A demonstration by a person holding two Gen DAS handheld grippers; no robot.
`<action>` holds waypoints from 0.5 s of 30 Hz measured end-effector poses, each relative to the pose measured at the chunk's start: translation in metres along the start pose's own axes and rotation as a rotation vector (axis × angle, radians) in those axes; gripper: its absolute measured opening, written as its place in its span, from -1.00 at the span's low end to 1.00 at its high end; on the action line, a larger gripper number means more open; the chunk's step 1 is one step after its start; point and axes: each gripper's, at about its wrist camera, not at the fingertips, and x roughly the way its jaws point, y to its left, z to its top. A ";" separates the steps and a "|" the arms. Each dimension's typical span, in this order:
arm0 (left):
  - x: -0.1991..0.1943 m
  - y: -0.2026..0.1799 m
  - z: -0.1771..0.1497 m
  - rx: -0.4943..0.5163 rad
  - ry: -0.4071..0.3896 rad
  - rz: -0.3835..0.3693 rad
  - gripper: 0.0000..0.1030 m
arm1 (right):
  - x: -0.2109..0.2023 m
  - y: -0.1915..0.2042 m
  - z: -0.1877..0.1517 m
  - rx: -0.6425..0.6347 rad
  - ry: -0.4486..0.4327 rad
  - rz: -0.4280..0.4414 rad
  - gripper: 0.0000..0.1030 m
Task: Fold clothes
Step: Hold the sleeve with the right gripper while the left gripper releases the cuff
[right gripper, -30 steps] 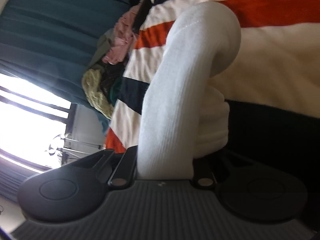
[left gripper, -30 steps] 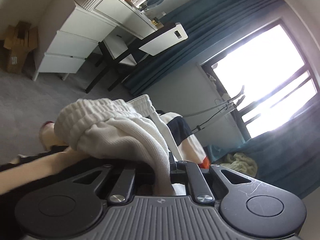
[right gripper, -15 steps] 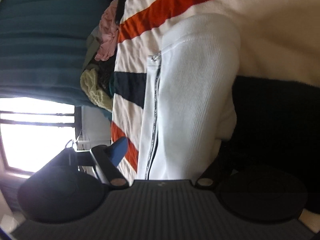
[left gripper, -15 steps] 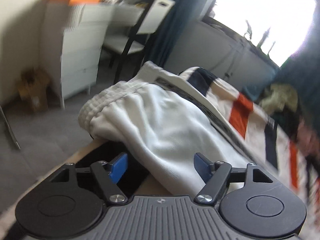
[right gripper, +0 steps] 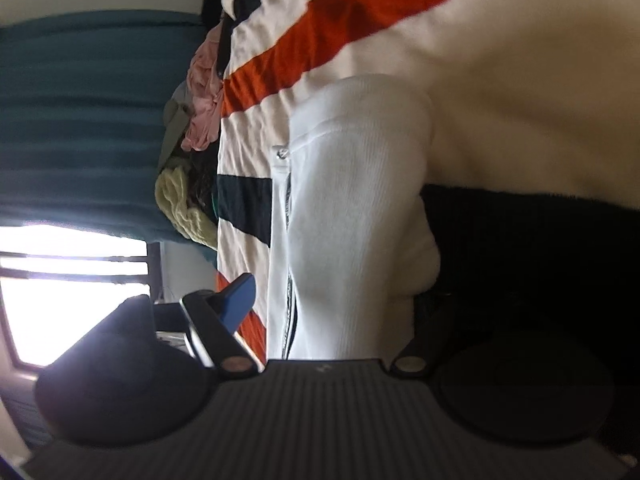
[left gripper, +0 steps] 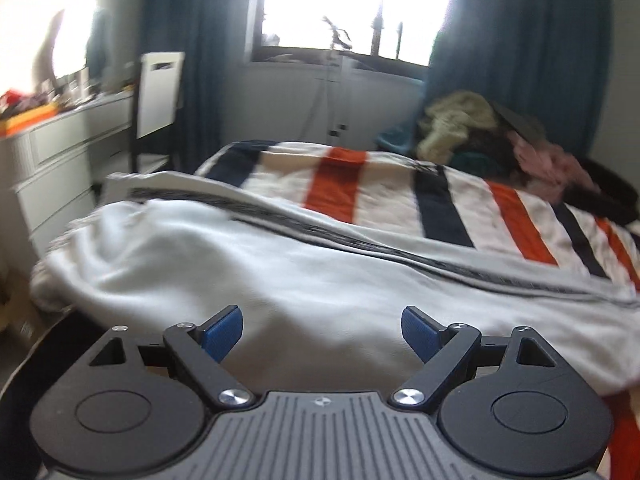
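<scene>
A white ribbed garment with a dark side stripe lies stretched across the striped bedspread. My left gripper is open just above its near edge, blue pads apart, holding nothing. In the right wrist view the same white garment runs between the jaws of my right gripper, which is open. One blue pad shows on the left; the other finger is hidden by the cloth and shadow.
A pile of unfolded clothes sits at the bed's far right corner, and also shows in the right wrist view. A white dresser and chair stand left of the bed. A window with blue curtains is behind.
Both grippers were shut on the white garment one second ago. Both opened and let it go; it now lies flat on the bed. The left gripper swung level with the bed.
</scene>
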 end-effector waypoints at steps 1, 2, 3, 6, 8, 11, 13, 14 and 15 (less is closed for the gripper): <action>0.007 -0.009 -0.002 0.019 0.001 0.000 0.71 | -0.004 -0.003 0.000 0.001 0.000 0.005 0.57; 0.015 -0.016 -0.005 0.038 0.001 0.002 0.71 | -0.004 -0.003 0.000 0.001 -0.002 0.013 0.57; 0.023 -0.022 -0.008 0.055 0.013 0.004 0.71 | -0.004 -0.003 0.000 0.000 -0.009 0.023 0.57; 0.048 -0.035 -0.020 0.090 0.086 0.019 0.72 | -0.004 -0.004 -0.001 -0.003 -0.029 0.052 0.57; 0.056 -0.038 -0.026 0.106 0.113 0.028 0.80 | -0.002 -0.003 0.000 -0.009 -0.044 0.059 0.57; 0.063 -0.038 -0.032 0.128 0.137 0.031 0.85 | -0.002 -0.001 0.001 -0.028 -0.068 0.054 0.57; 0.065 -0.036 -0.033 0.125 0.144 0.029 0.85 | 0.003 0.003 0.001 -0.070 -0.075 0.027 0.57; 0.065 -0.035 -0.033 0.122 0.146 0.027 0.85 | 0.006 0.005 0.002 -0.100 -0.075 0.007 0.57; 0.066 -0.033 -0.033 0.119 0.148 0.023 0.86 | 0.012 0.007 0.002 -0.137 -0.068 -0.016 0.56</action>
